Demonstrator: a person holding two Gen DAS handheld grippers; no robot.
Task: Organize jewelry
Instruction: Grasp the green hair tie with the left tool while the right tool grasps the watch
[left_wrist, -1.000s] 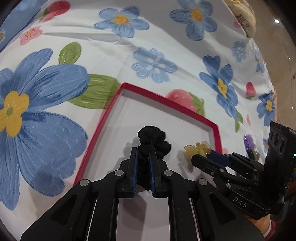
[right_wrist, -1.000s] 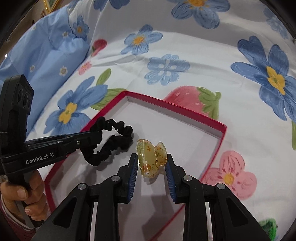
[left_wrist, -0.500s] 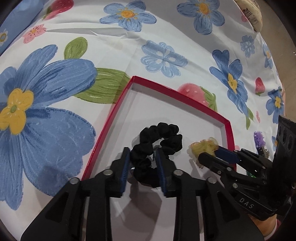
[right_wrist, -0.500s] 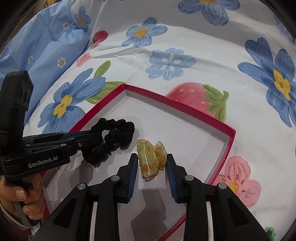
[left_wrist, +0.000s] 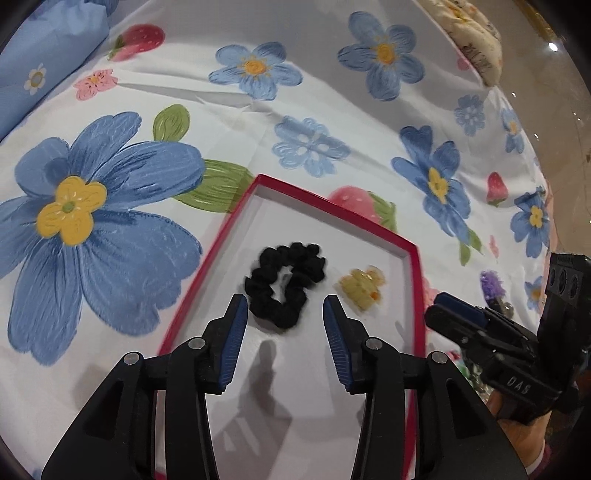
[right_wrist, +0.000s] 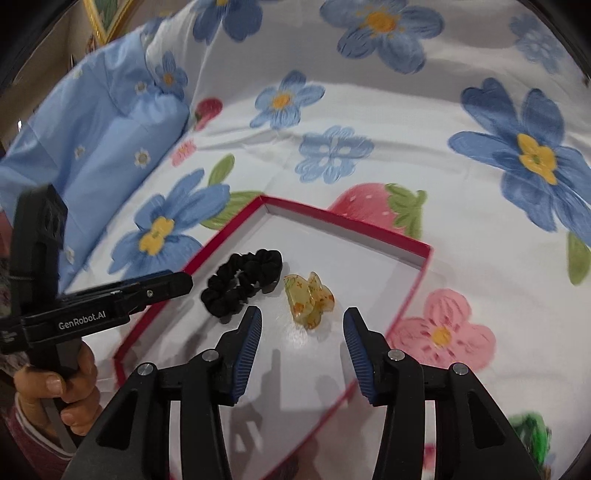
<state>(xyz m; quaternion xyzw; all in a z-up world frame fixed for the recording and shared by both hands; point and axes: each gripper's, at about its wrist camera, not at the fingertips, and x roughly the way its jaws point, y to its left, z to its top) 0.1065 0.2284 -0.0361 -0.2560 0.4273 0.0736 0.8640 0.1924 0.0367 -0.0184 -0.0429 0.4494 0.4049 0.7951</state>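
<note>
A shallow red box (left_wrist: 236, 218) (right_wrist: 417, 284) with a white floor lies on the flowered bedspread. Inside it lie a black scrunchie (left_wrist: 284, 282) (right_wrist: 240, 286) and, to its right, a translucent yellow hair claw (left_wrist: 364, 288) (right_wrist: 308, 299). My left gripper (left_wrist: 282, 314) hovers just behind the scrunchie, jaws opening, nothing between them. My right gripper (right_wrist: 301, 325) hangs just behind the hair claw, jaws opening, and the claw lies free ahead of its tips. Each gripper shows from the side in the other's view, the right gripper (left_wrist: 458, 317) and the left gripper (right_wrist: 162, 286).
A blue pillow (right_wrist: 92, 147) lies at the far left of the bed. A purple hair piece (left_wrist: 493, 286) rests on the bedspread right of the box, and something green (right_wrist: 532, 428) lies near its right front. A hand (right_wrist: 62, 387) grips the left handle. A patterned cushion (left_wrist: 469, 22) sits far back.
Both grippers have let go and pulled back and up. The scrunchie dropped from the left jaws and the hair claw from the right; both now lie loose in the box.
</note>
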